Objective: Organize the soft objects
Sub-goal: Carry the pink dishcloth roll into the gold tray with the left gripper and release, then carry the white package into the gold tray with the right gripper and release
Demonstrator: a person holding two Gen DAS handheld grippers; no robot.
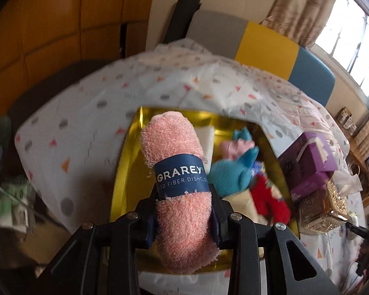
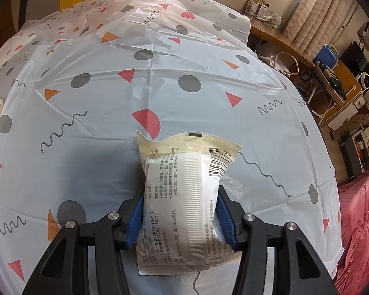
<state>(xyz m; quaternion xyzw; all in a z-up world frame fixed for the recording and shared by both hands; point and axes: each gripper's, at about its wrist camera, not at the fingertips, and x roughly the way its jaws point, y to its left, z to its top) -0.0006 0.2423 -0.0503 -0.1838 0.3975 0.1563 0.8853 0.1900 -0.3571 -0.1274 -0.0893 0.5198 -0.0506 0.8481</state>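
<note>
Left wrist view: left gripper (image 1: 184, 211) squeezes a soft, light cloth roll (image 1: 179, 184) mid-length over the gold tray (image 1: 125, 172). Right gripper (image 2: 180, 211) clamps a slippery, squashy wipes pack (image 2: 184, 196) mid-body above the counter (image 2: 86, 123); looks secure

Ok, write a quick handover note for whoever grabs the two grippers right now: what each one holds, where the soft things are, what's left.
Left gripper: shut on the pink dishcloth roll, held above the gold tray.
Right gripper: shut on a cream wipes packet, over the patterned tablecloth.
Done: blue plush, red cloth and other soft pieces already lie in the tray.
Left: probably set the roll in the tray, then bring the packet over.
</note>
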